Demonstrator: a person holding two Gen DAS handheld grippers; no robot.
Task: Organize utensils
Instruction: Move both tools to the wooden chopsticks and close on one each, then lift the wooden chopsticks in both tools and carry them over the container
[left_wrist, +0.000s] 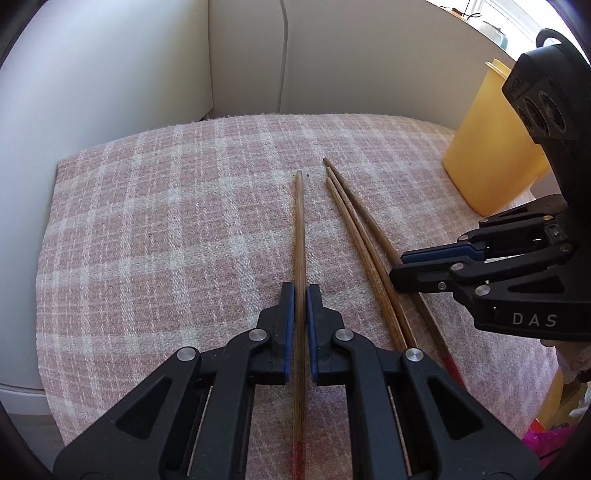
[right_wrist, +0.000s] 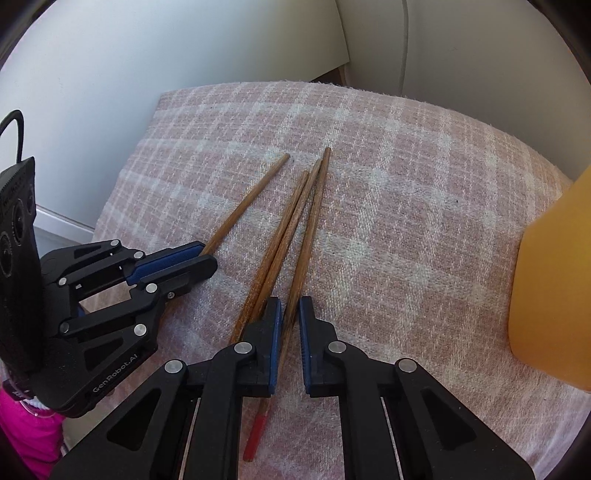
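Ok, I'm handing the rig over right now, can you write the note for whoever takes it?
Left gripper: shut on the single chopstick, apart from the rest.
Right gripper: shut on the rightmost chopstick of the group.
Two loose chopsticks lie beside it on the pink checked cloth.
Yellow container stands at the cloth's right edge.
Done: both grips made; no chopstick seen in the container.
Left: probably move all four to the container.
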